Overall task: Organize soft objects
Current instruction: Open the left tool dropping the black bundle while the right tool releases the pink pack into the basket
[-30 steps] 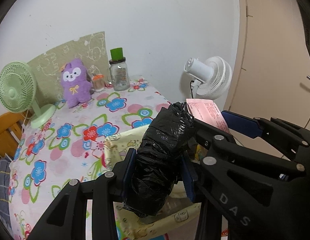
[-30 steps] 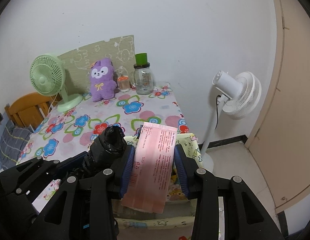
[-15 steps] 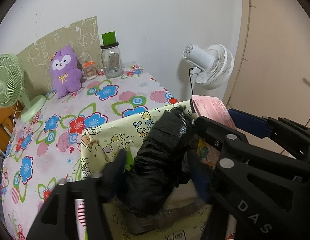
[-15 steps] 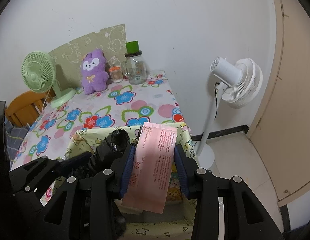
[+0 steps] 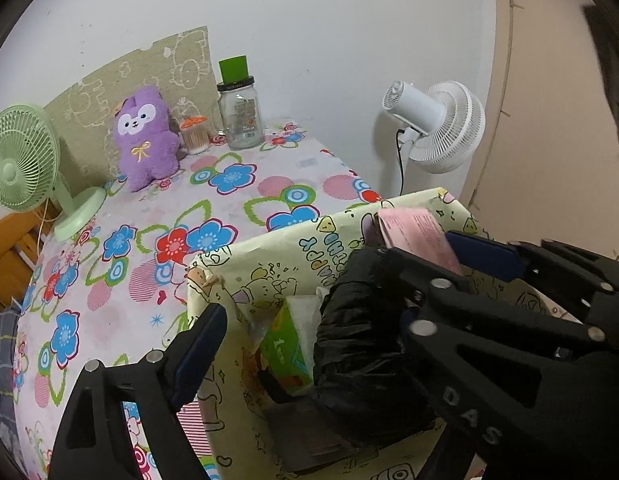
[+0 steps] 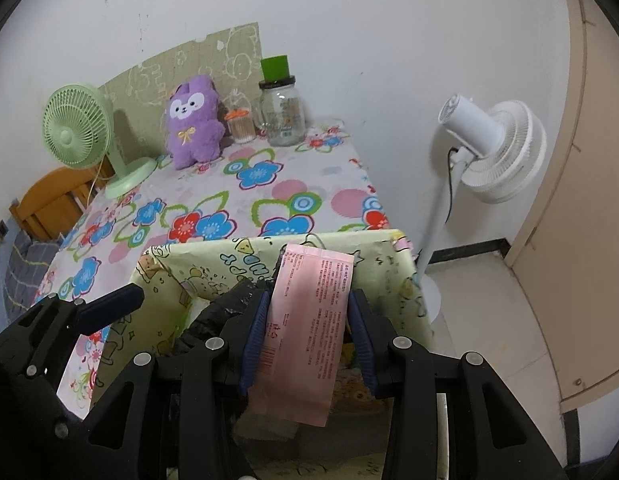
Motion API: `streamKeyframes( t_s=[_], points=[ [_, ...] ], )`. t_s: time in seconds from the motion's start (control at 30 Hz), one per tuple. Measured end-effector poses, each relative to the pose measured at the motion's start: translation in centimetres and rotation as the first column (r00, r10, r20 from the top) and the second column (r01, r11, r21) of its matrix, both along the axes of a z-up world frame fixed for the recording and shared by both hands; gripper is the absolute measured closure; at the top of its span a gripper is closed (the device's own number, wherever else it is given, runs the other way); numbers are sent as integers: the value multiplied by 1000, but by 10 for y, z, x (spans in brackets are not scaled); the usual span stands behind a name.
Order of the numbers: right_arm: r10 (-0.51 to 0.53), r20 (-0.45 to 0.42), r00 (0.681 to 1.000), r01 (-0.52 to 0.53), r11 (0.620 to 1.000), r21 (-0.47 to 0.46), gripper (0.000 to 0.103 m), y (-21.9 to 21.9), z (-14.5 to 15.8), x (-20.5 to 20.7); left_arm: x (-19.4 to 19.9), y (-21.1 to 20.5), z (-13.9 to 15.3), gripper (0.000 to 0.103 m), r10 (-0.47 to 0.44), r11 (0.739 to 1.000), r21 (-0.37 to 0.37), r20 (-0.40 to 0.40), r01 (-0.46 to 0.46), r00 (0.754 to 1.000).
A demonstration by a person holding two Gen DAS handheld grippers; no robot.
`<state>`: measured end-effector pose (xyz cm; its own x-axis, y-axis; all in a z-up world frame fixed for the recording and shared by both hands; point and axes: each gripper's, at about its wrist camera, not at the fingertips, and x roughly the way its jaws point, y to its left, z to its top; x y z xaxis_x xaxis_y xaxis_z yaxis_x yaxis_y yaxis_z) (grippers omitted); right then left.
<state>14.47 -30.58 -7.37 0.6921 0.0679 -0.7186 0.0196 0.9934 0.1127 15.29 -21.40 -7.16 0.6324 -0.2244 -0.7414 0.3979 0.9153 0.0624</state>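
My left gripper (image 5: 309, 344) has let go, jaws opening; the black bundle (image 5: 361, 344) sits in the box (image 5: 269, 248). My right gripper (image 6: 307, 340) clamps the pink packet (image 6: 309, 320), which could snag the bundle.

Flowered tablecloth (image 6: 269, 184) is carrying green fan (image 6: 79, 132), purple plush (image 6: 195, 124), glass jar (image 6: 281, 114), a small, possibly cotton-swab container (image 6: 240, 124), and cartoon-print box (image 6: 373, 264).

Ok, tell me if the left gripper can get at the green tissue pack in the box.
Probably yes: the left gripper is opening above the box, off the black bag beside the tissue pack.
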Motion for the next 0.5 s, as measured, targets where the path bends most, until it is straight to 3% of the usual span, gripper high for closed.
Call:
streamKeyframes(
  t_s=[0.07, 0.2, 0.5],
  points=[
    [7, -4, 1000, -7, 1000, -6, 54, 3, -1, 2, 0, 0, 0, 13, -3, 1000, -1, -3, 3, 1000],
    [0, -4, 1000, 0, 1000, 16, 30, 2, -1, 1, -2, 0, 0, 13, -13, 1000, -2, -7, 13, 1000],
    [-19, 15, 1000, 18, 1000, 8, 22, 4, 8, -15, -15, 6, 7, 13, -7, 1000, -17, 12, 7, 1000]
  ],
)
